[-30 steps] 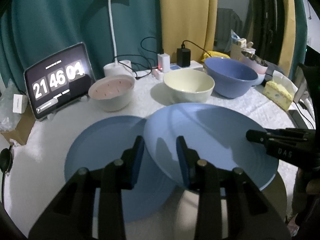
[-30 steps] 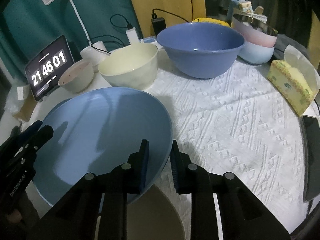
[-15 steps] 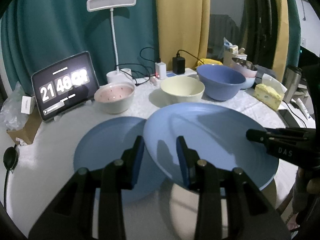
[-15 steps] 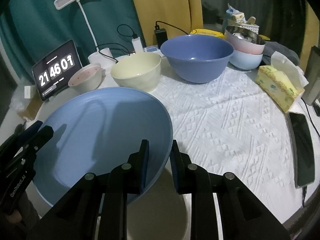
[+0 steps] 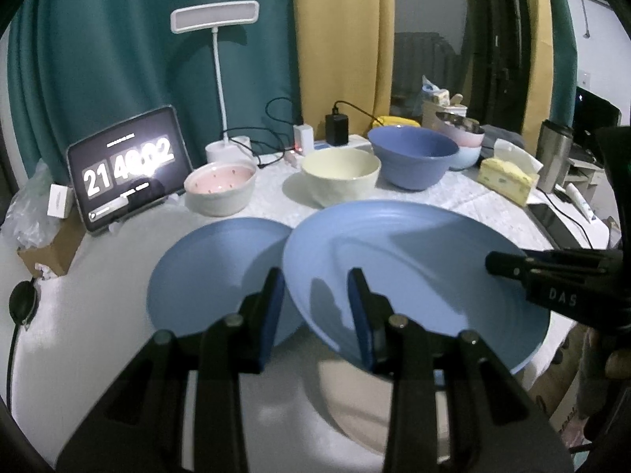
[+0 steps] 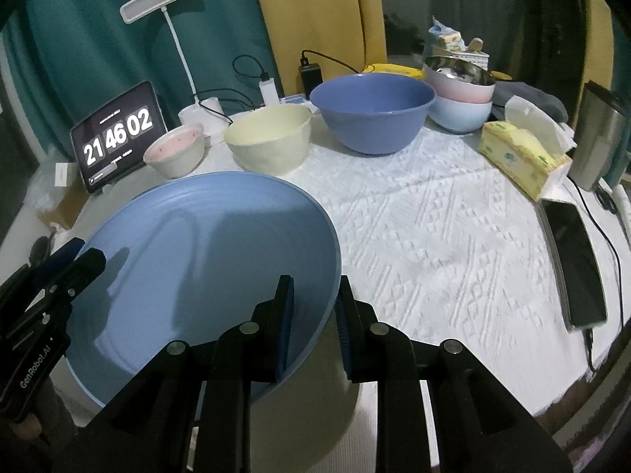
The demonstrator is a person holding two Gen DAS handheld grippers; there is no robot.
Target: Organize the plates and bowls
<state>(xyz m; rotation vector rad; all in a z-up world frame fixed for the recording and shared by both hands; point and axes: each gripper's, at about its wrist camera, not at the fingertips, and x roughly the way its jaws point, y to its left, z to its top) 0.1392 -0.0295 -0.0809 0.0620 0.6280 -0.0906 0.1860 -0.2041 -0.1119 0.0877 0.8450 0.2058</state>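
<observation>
**Blue plate is being carried by both tongs, most of the sorting is still waiting**

Both tongs are holding the same large blue plate (image 5: 414, 272) above the near edge of the table (image 6: 434, 228). The left gripper (image 5: 315, 307) is pinching the plate's left rim between its narrowly parted fingers, and the right gripper (image 6: 313, 315) is gripping the opposite rim in the same way, its jaws standing only a little apart with the rim between them. The plate is hanging tilted in the air, not resting on the cloth.

A second blue plate (image 5: 213, 272) is lying flat on the table just to the left, and the lifted plate is partly overlapping it in the left wrist view. My judgement is that the lifted plate is going to be stacked on this one, so the plates are not yet finished.

The bowls are looking untouched: the pink bowl (image 5: 221, 185), the cream bowl (image 5: 341, 175) and the dark blue bowl (image 5: 414, 159) are standing separately in a row behind. Further back, a small stack of bowls (image 6: 459, 94) is already nested.

The near rim of the held plate is being hidden by the gripper fingers, and a pale round shape under it I cannot identify. The clock tablet (image 5: 126, 165) is glaring in the left view.
</observation>
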